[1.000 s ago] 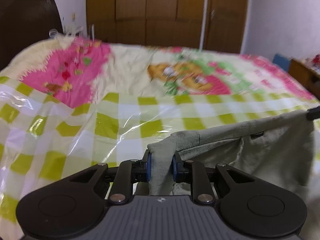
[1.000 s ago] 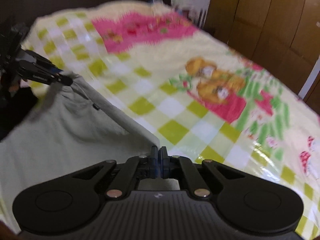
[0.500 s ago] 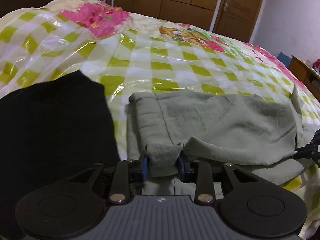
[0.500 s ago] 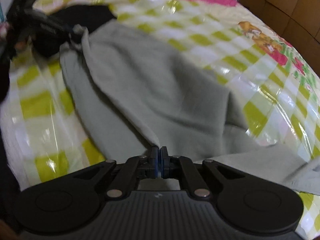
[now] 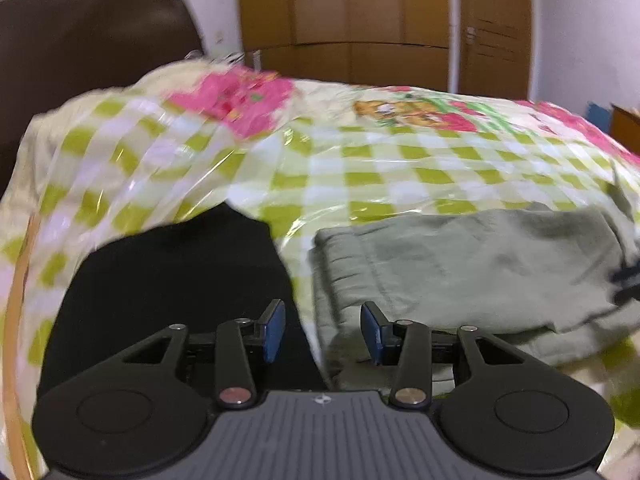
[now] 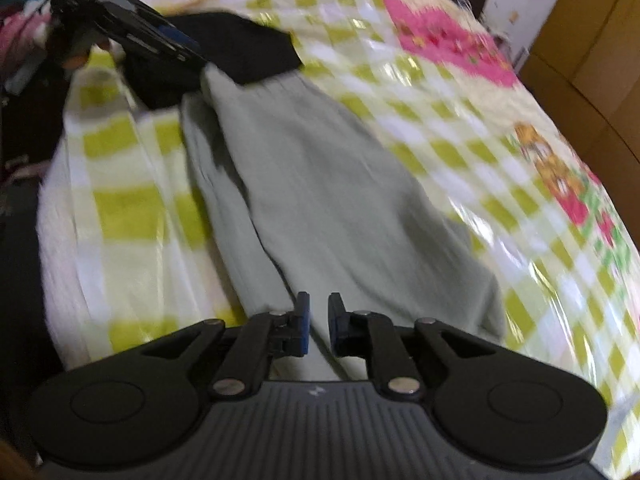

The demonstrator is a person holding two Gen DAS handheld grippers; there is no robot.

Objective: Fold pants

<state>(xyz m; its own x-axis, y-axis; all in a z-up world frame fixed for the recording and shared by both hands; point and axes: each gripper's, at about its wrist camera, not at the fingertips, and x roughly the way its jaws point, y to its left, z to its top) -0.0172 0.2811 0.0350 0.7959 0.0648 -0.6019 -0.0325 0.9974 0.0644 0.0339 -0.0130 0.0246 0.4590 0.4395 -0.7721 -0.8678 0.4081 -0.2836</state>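
Observation:
The grey-green pants lie folded over on the checked bed cover, waistband end towards my left gripper. My left gripper hovers just short of that end, its jaws opening, with nothing pressed between the blue pads. In the right wrist view the pants stretch away from my right gripper. Its jaws are opening a narrow gap over the near edge of the cloth, and the pads stand off it. The left gripper shows at the pants' far end.
A black garment lies on the bed just left of the pants, also visible at their far end. The yellow-green checked cover spreads beyond. A brown wardrobe and dark headboard stand behind. The bed edge drops off at left.
Both grippers brought the pants' edge down and over onto the bed, then let the cloth go. The left jaws have spread wide; the right jaws have parted slightly.

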